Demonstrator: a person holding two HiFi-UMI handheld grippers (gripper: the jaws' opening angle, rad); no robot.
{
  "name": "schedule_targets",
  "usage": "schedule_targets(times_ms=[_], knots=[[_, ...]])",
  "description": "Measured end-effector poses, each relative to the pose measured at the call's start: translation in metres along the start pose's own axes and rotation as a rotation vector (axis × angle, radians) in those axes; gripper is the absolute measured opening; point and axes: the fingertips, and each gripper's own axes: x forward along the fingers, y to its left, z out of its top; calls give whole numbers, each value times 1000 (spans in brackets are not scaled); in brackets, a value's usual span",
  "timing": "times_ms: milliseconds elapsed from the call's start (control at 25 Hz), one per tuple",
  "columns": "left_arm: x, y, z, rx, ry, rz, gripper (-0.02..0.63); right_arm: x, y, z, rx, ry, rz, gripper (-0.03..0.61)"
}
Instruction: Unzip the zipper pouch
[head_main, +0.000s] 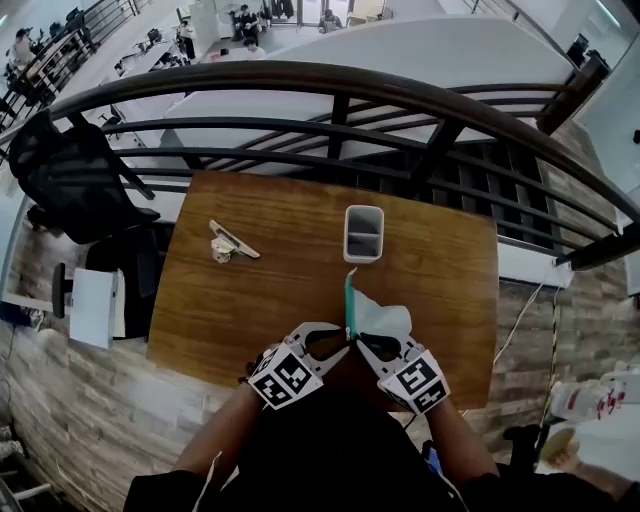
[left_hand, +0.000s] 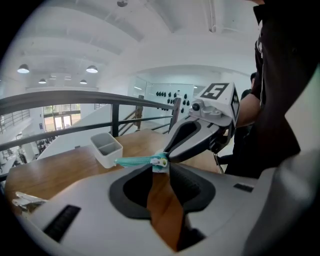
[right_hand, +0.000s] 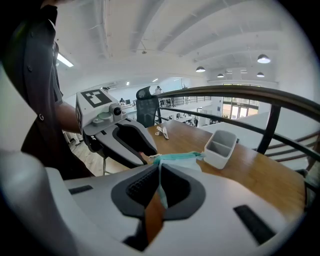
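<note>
Looking along my left gripper (left_hand: 159, 169), I see its jaws pinched on the zipper pull (left_hand: 160, 162) at their tips. My right gripper (right_hand: 159, 164) is clamped on the zipper pouch (right_hand: 181, 158), teal edge between its jaws. The pouch body beyond the tips is mostly hidden.

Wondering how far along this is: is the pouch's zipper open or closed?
Closed: the slider sits at its near end, and the teal zipper beyond it runs as one joined strip.
</note>
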Motion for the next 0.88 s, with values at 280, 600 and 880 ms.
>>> schedule_targets(times_ms=[280, 600, 880], knots=[[1, 2, 1, 36, 12, -7, 103, 1, 0, 0, 17, 4, -18, 11], [-4, 8, 5, 3, -9, 35, 71, -3, -1, -4, 12, 14, -14, 11], [-4, 11, 4, -7, 2, 26, 64, -1, 0, -3, 7, 17, 0, 11]])
